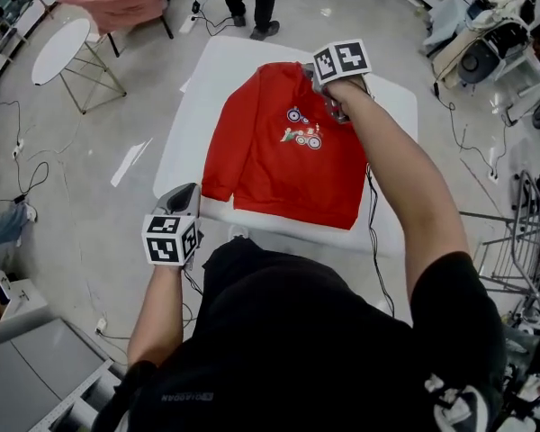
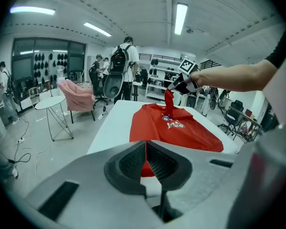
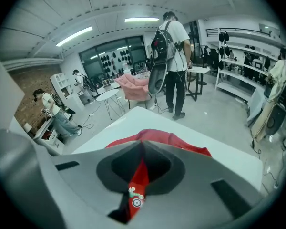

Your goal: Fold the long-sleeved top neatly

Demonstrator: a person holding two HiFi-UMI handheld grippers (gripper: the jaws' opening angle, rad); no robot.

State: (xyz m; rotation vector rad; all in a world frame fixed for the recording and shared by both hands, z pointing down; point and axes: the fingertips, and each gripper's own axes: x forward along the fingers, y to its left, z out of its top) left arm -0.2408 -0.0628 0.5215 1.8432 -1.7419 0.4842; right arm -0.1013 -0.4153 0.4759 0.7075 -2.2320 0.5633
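The top (image 1: 279, 165) lies sleeves-in on the counter (image 1: 391, 106) — hem pinched between left fingers (image 2: 126, 163), shoulder between right fingers (image 3: 159, 168); body folds remain.

Forearm (image 1: 405, 178) hides pt of top (image 1: 261, 160); chest print (image 1: 303, 133) too small to ID.

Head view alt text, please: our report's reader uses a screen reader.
A red sweatshirt with a small printed picture lies front up on a white table, seen from above over the person's dark shirt. The right hand-held gripper pinches its cloth near the collar; the left hand-held gripper pinches the near left hem corner.
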